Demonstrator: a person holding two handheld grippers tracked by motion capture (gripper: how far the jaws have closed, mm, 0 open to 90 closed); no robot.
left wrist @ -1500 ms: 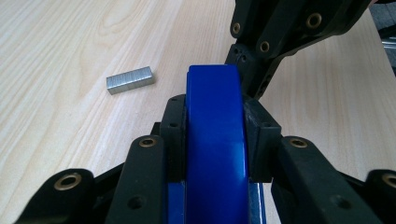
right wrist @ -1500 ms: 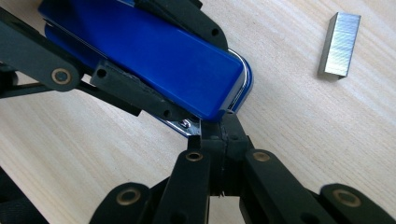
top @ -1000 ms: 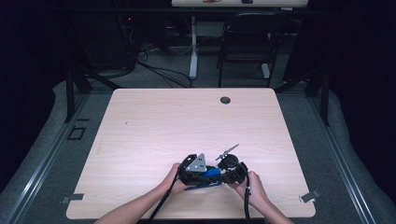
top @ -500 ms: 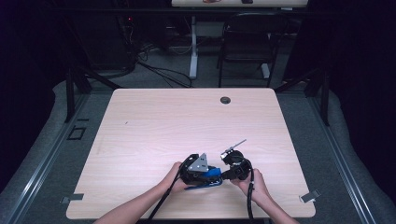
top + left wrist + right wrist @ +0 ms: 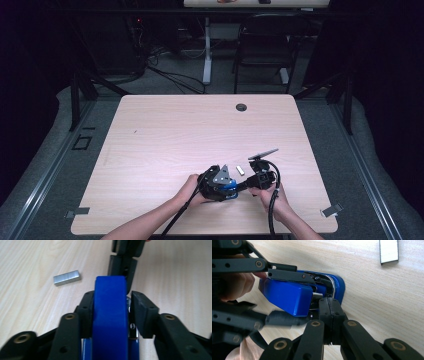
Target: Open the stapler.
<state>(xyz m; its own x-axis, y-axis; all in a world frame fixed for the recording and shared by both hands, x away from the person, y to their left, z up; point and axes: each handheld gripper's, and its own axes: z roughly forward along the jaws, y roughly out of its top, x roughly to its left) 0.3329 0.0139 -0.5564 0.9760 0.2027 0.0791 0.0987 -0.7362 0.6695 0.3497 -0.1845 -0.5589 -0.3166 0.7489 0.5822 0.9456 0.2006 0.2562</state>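
item 1, stapler (image 5: 110, 315): blue, near the bench's (image 5: 165, 135) front edge, right of centre, between your two hands. metal parts show at its open end in the right gripper view.

item 2, left gripper (image 5: 111, 308): fingers (image 5: 143, 313) spread either side of the stapler's blue top. left pad lies against it, right pad stands just off with a thin gap, so no firm pinch. jaws have just been opening, stapler btwn them. in the high view your left hand (image 5: 192, 192) holds this gripper (image 5: 220, 182) low on the bench.

item 3, right gripper (image 5: 329, 308): fingers pressed together, nothing btwn them. tips sit at the stapler's (image 5: 287, 296) open end, by the metal parts; contact can't be told. in the left gripper view its closed fingers (image 5: 123, 267) come in from the top, just behind the stapler. in the high view your right hand (image 5: 270, 192) holds it (image 5: 247, 185) right of the stapler (image 5: 230, 186).

item 4, staples (image 5: 67, 278): small silver block, flat on the bench, just beyond the stapler, apart from both grippers. also seen in the high view (image 5: 240, 170) and the right gripper view (image 5: 389, 251).
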